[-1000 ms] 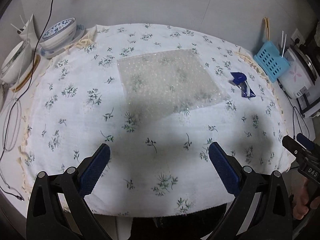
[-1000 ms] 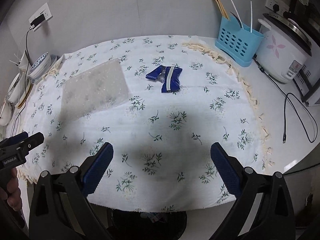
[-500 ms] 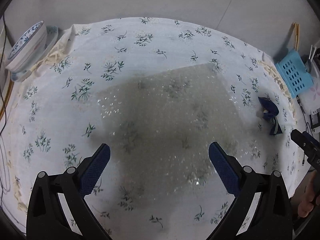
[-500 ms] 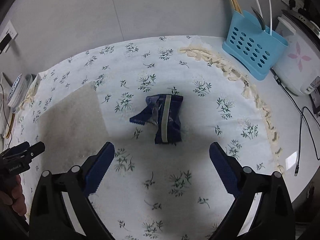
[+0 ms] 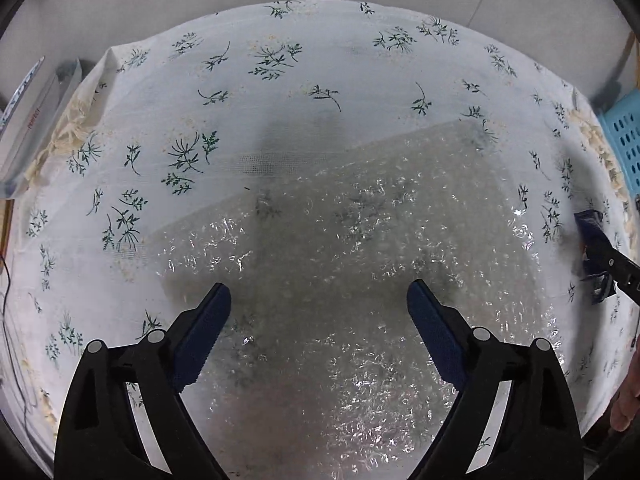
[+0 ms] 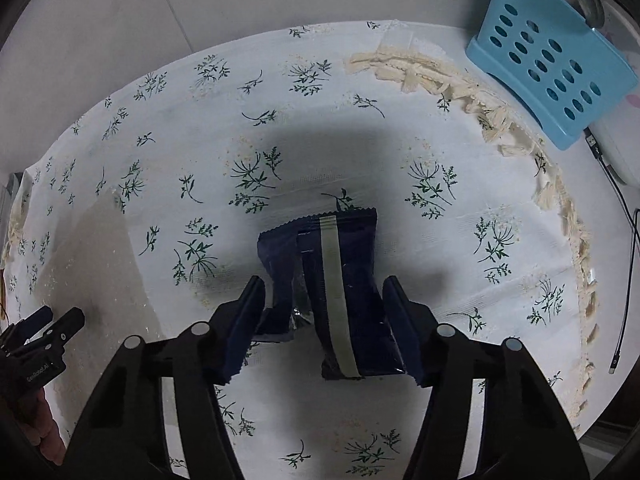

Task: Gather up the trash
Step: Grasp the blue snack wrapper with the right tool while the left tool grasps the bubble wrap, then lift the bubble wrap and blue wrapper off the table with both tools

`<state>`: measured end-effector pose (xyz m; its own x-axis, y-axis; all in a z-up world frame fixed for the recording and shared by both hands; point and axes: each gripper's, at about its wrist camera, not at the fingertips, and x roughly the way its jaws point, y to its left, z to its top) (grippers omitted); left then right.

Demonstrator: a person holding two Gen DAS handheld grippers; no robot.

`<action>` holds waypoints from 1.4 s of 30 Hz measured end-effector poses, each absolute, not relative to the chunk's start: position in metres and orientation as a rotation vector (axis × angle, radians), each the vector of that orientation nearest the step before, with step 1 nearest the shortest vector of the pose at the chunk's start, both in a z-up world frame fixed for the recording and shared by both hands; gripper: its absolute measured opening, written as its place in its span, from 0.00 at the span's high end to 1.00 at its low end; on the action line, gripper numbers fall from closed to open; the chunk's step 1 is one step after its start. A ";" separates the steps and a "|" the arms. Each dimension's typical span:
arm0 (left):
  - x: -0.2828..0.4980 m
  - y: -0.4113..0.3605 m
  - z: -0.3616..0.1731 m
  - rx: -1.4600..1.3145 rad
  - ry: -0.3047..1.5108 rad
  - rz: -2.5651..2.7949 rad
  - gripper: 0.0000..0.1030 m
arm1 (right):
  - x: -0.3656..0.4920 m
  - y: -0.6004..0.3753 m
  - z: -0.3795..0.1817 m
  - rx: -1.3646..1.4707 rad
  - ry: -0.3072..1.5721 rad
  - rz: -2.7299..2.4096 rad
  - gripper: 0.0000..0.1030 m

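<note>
A clear sheet of bubble wrap (image 5: 360, 248) lies flat on the flowered tablecloth (image 5: 280, 80). My left gripper (image 5: 319, 300) is open, low over the sheet's near part, fingers either side of it. A dark blue snack wrapper (image 6: 332, 280) with a pale stripe lies on the cloth. My right gripper (image 6: 323, 292) is open with the wrapper between its fingers, which stand close beside it. The wrapper also shows at the right edge of the left wrist view (image 5: 592, 236), with the right gripper over it. The bubble wrap shows at the left of the right wrist view (image 6: 92, 264).
A blue perforated utensil holder (image 6: 548, 68) stands at the back right beside a white rice cooker (image 6: 624, 144) and its cable (image 6: 624, 280). A dish (image 5: 28, 120) sits past the cloth's left edge. The cloth's fringe (image 6: 440, 76) marks the table's edge.
Both grippers have moved forward and down. The left one now hovers over the bubble wrap. The right one has reached the blue wrapper, its fingers narrowed around it.
</note>
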<state>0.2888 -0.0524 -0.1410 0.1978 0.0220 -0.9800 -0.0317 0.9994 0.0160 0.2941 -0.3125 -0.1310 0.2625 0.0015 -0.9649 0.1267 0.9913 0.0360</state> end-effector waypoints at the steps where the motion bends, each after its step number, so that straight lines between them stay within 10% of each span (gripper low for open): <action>1: 0.289 -0.055 -0.141 0.001 1.376 0.041 0.19 | 0.295 -0.311 -0.132 0.107 1.311 -0.085 0.54; 15: 0.298 -0.073 -0.135 0.015 1.378 0.006 0.84 | 0.308 -0.300 -0.141 0.104 1.325 -0.074 0.78; 42: 0.246 -0.048 -0.091 -0.084 1.319 -0.077 0.91 | 0.240 -0.307 -0.084 0.081 1.184 -0.006 0.83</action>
